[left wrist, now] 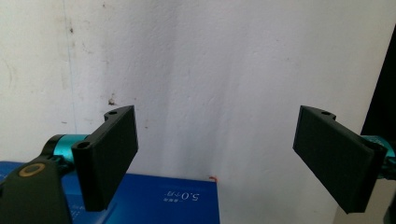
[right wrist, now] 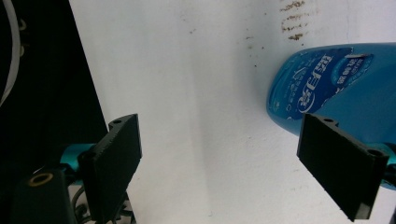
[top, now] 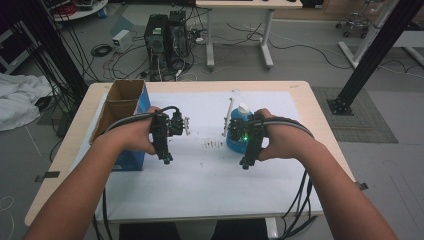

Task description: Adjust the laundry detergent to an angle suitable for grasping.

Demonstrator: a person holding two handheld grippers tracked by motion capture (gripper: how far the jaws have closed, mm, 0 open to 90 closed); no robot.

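Observation:
A blue bottle [top: 234, 136] with a white cap stands right of the middle of the white sheet [top: 200, 180]. My right gripper [top: 246, 161] hangs just in front of it, held in a hand, pointing down at the sheet. In the right gripper view the bottle [right wrist: 327, 79] lies behind the right jaw, and the gripper [right wrist: 219, 126] is open with nothing between the jaws. My left gripper [top: 167, 158] is next to an open cardboard box [top: 122, 102] with blue sides. It [left wrist: 217, 121] is open over bare sheet, the box's blue side [left wrist: 154, 200] just below.
Brown marks [top: 214, 144] speckle the sheet between the grippers. On the floor behind the table [top: 300, 87] stand computer towers [top: 167, 37] among cables, another desk [top: 240, 30] and black frame posts [top: 372, 55]. A white cloth [top: 17, 97] lies at far left.

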